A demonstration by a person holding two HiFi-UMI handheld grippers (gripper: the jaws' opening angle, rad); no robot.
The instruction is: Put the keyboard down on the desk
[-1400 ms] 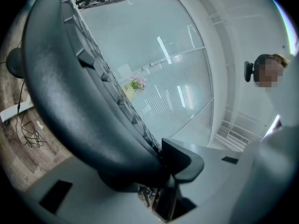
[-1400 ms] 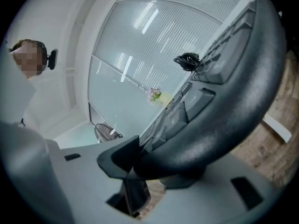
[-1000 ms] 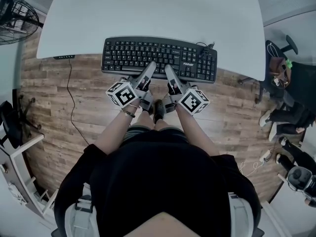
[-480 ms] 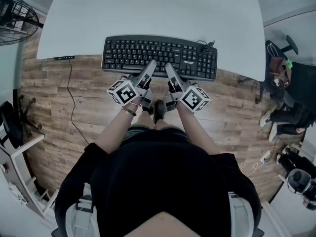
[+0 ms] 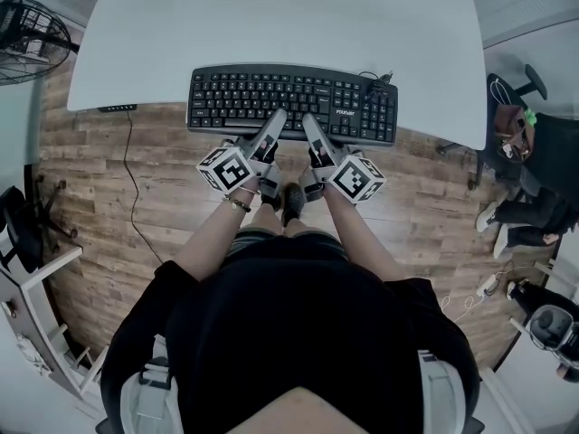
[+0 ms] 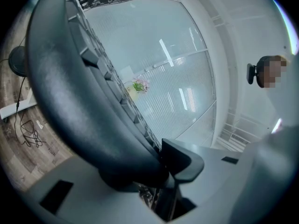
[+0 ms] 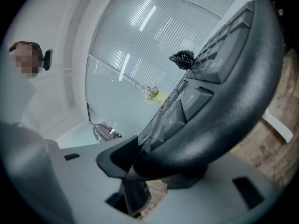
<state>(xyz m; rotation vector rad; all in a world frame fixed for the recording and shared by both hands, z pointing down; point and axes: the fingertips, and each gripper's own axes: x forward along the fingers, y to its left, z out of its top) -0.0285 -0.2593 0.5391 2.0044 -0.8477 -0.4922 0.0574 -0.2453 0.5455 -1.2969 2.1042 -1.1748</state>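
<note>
Black plastic keyboard (image 5: 291, 105): found level at the near edge of the white flat-topped bench (image 5: 271, 16), front rim overhanging. The rim was pinched by the left hand-held gripper (image 5: 274, 125) and the right hand-held gripper (image 5: 309, 127), the latter's jaws having just been opening slightly. It was judged light, stiff and somewhat slippery, best held along the front rim either side of centre.

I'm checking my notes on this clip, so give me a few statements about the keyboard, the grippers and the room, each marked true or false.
1. The keyboard is white. False: the keyboard is black; the desk is white.
2. The left gripper is clamped on the keyboard's near edge. True.
3. The right gripper is empty. False: the keyboard's near edge is between its jaws, which have just been opening.
4. A fan stands off the desk's left end. True.
</note>
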